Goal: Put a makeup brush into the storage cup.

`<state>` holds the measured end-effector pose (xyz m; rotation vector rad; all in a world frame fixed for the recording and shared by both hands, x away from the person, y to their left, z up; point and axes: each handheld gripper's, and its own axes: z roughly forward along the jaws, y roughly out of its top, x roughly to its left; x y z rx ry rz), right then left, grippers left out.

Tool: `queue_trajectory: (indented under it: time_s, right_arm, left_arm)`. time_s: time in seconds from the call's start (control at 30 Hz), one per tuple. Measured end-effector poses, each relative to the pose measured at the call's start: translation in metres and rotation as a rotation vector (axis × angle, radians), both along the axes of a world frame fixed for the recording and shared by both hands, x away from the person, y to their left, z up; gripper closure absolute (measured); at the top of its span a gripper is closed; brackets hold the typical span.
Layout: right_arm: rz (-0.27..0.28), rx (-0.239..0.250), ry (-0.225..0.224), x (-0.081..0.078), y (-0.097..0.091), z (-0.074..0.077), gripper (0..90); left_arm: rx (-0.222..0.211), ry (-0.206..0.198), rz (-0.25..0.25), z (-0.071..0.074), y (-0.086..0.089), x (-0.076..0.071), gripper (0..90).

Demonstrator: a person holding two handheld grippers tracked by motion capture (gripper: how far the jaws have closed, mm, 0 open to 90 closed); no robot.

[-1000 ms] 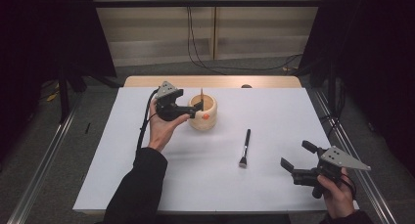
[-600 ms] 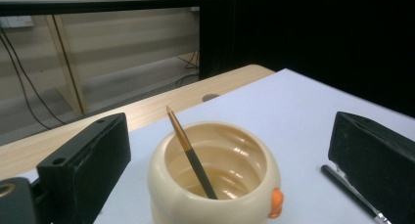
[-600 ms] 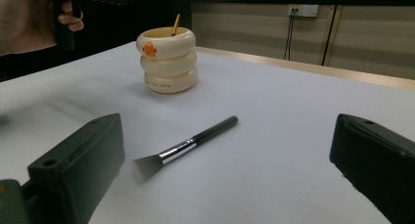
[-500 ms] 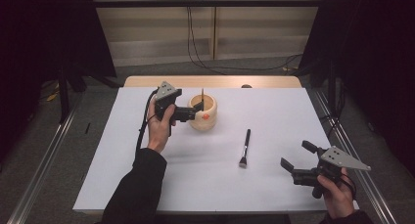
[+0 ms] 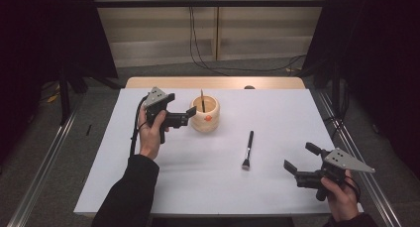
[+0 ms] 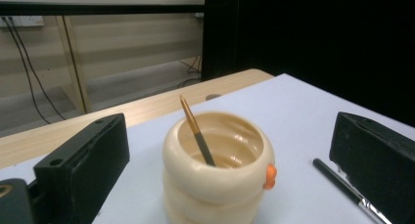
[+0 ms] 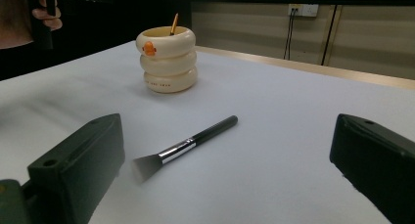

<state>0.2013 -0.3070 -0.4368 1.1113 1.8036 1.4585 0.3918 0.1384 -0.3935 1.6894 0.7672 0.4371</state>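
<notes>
A cream ringed cup (image 5: 204,119) with an orange beak stands at the back middle of the white table (image 5: 198,185). A thin brush (image 5: 202,100) with an orange handle leans upright inside it. My left gripper (image 5: 181,104) hovers just left of the cup, open and holding nothing. In the left gripper view the cup (image 6: 215,185) and its brush (image 6: 195,131) sit between the wide jaws. A black flat makeup brush (image 5: 247,148) lies on the table right of the cup. My right gripper (image 5: 298,156) is open near the front right, facing that brush (image 7: 195,141) and the cup (image 7: 169,62).
A wooden strip (image 5: 213,83) runs along the table's far edge. Cables (image 5: 195,33) hang down the wall behind it, and dark curtains stand on both sides. A metal rail (image 5: 44,162) runs along the floor to the left.
My left gripper has drawn back a little to the left, away from the cup's rim. The thin brush stays in the cup. The right gripper has not moved.
</notes>
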Motion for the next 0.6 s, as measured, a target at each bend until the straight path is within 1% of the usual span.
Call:
queue_trajectory:
  time_s: [0.03,0.07,0.1,0.13,0.2,0.23,0.27,0.3,0.37,0.4,0.43,0.47,0.5,0.53,0.57,0.6]
  right_arm:
    - [0.0,0.0,0.0,0.0,0.0,0.0,0.0]
    - [0.0,0.0,0.001,0.0,0.0,0.0,0.0]
    - [-0.001,0.0,0.0,0.0,0.0,0.0,0.0]
    - [0.0,0.001,0.001,0.0,0.0,0.0,0.0]
    - [-0.002,0.001,0.0,0.0,0.0,0.0,0.0]
    - [-0.004,0.001,-0.001,0.0,0.0,0.0,0.0]
    - [0.0,0.0,0.002,0.0,0.0,0.0,0.0]
    - [0.003,-0.001,0.003,0.0,0.0,0.0,0.0]
    - [0.003,-0.002,0.002,0.0,0.0,0.0,0.0]
    - [-0.002,-0.001,-0.001,0.0,0.0,0.0,0.0]
    - [-0.003,-0.002,0.0,0.0,0.0,0.0,0.0]
    - [-0.003,0.0,0.0,0.0,0.0,0.0,0.0]
    - [-0.002,-0.002,0.0,0.0,0.0,0.0,0.0]
    - [0.001,-0.002,0.0,0.0,0.0,0.0,0.0]
    - [0.0,-0.002,-0.001,0.0,0.0,0.0,0.0]
    - [-0.006,-0.001,-0.003,0.0,0.001,0.0,0.0]
  left_arm:
    - [0.005,0.004,0.013,0.0,0.001,-0.002,1.2]
    - [-0.002,0.0,0.004,-0.001,0.003,-0.003,1.2]
    - [0.008,0.006,0.017,0.0,0.005,-0.005,1.2]
    - [-0.005,0.011,0.013,0.001,0.006,-0.005,1.2]
    - [0.004,0.013,0.025,0.002,0.009,-0.009,1.6]
    - [-0.012,0.017,0.01,0.002,0.011,-0.01,1.5]
    - [-0.007,0.015,-0.009,0.002,0.013,-0.013,1.2]
    - [0.002,0.001,-0.009,0.002,0.014,-0.014,1.1]
    - [-0.003,-0.002,-0.01,0.002,0.015,-0.02,1.4]
    - [0.01,-0.004,-0.016,0.002,0.016,-0.021,1.5]
    - [0.007,-0.005,-0.012,0.002,0.017,-0.023,1.4]
    - [0.01,-0.005,0.008,0.002,0.017,-0.025,1.5]
    - [0.016,-0.016,0.008,0.002,0.018,-0.026,1.6]
    - [0.006,-0.006,0.005,0.003,0.019,-0.027,1.8]
    - [-0.008,-0.007,0.003,0.003,0.02,-0.029,1.8]
    - [-0.005,-0.005,0.009,0.004,0.021,-0.031,1.8]
